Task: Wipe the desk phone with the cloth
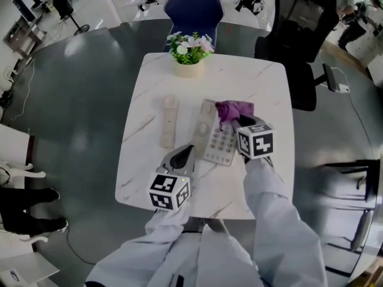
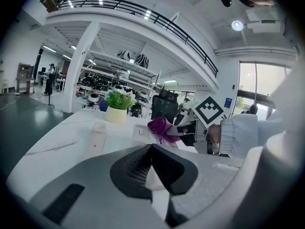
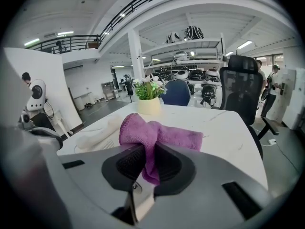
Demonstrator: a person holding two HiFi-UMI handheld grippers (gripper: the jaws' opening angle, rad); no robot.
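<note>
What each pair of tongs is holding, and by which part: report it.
The right tongs are shut on the purple cloth, pinching a bunched fold; the rest sticks out ahead. The left tongs are shut on nothing.

no readable text, no legible labels

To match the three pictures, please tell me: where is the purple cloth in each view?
Head view: purple cloth at centre, over the desk phone's upper end.
Left gripper view: cloth at centre, slightly right.
Right gripper view: cloth at centre, clamped between the jaws.
Shared landmark: flower pot.
</note>
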